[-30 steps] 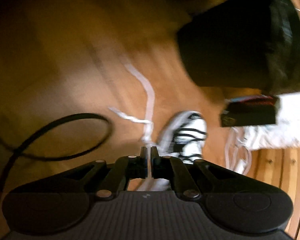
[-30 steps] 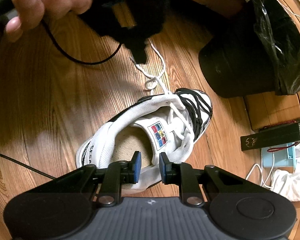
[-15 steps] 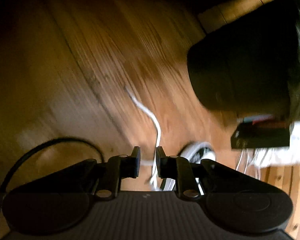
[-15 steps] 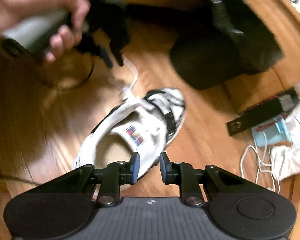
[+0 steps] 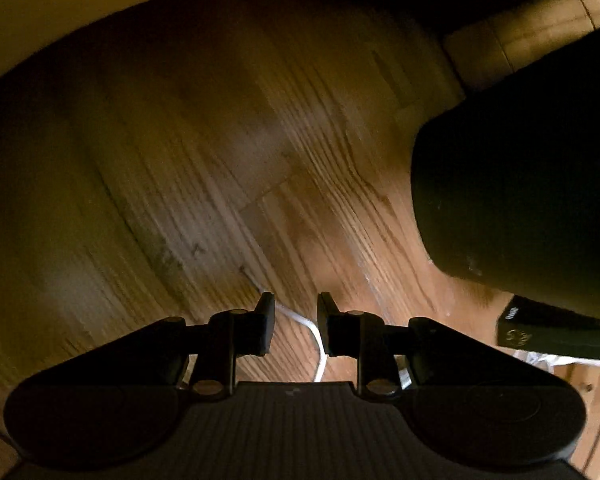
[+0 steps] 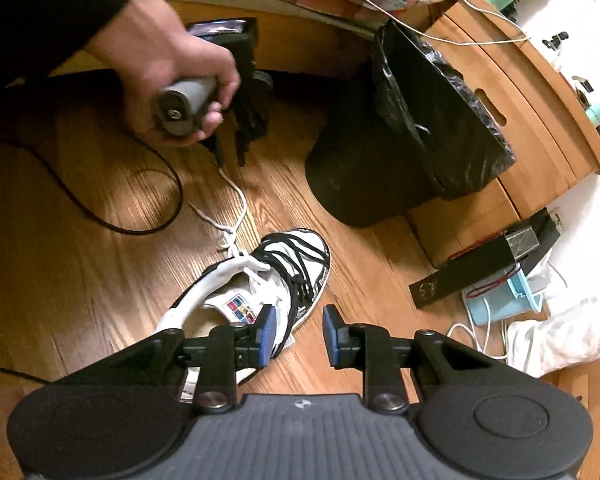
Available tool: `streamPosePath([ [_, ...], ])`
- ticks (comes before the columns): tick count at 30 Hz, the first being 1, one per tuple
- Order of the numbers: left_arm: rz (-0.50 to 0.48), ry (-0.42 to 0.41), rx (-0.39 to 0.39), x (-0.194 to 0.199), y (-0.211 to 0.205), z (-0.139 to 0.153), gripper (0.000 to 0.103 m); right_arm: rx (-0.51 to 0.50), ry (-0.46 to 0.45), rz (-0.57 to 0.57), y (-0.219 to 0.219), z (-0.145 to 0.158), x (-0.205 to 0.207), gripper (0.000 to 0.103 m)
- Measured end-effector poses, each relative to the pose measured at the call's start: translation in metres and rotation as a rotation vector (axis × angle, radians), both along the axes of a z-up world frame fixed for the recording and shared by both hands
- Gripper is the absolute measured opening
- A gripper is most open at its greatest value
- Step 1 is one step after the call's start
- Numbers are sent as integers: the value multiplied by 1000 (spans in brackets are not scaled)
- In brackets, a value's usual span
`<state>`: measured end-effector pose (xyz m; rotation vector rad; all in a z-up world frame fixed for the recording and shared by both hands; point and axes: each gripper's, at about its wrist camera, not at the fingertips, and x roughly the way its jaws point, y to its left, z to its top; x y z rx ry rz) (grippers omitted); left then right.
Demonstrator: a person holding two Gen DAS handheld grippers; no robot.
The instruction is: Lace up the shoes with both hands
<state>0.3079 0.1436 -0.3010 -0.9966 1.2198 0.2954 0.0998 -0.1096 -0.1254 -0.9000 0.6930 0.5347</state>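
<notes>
Left tool [image 5: 296, 322] is opening with the white lace [image 5: 314, 332] lying loose between its jaws, right tool [image 6: 299, 334] opening, empty, hovering above the shoe [image 6: 260, 292] on the floor, so that lace could slip free and undo the pull.

Wooden floor [image 6: 80, 280] bears shoe [image 6: 260, 292], bin [image 6: 380, 152], cable [image 6: 156, 224].
</notes>
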Motion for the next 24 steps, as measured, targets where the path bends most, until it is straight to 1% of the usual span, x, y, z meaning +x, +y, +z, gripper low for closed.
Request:
streamPosePath([
  [5,-20,51,18,8,-5,-9,25,5,-11,43,3,3,-5,28],
  [9,-7,55,28,8,-6,-13,25,-37,-16,129,5,-3,-15,28],
  [12,0,64,43,11,-7,-13,24,-47,-9,148,5,-7,-16,28],
  [14,-15,70,56,15,-10,-12,24,-58,-10,149,5,-8,-16,28],
  [17,-37,92,78,21,-11,-13,19,-49,-19,145,5,-5,-13,28],
  [19,-57,113,92,24,-11,-13,13,-38,-24,142,6,-3,-12,28],
  [21,-85,130,99,29,-11,-14,12,-29,-29,148,7,-1,-11,28],
  [24,-137,150,98,34,-11,-16,6,-14,-25,172,9,1,-13,29],
])
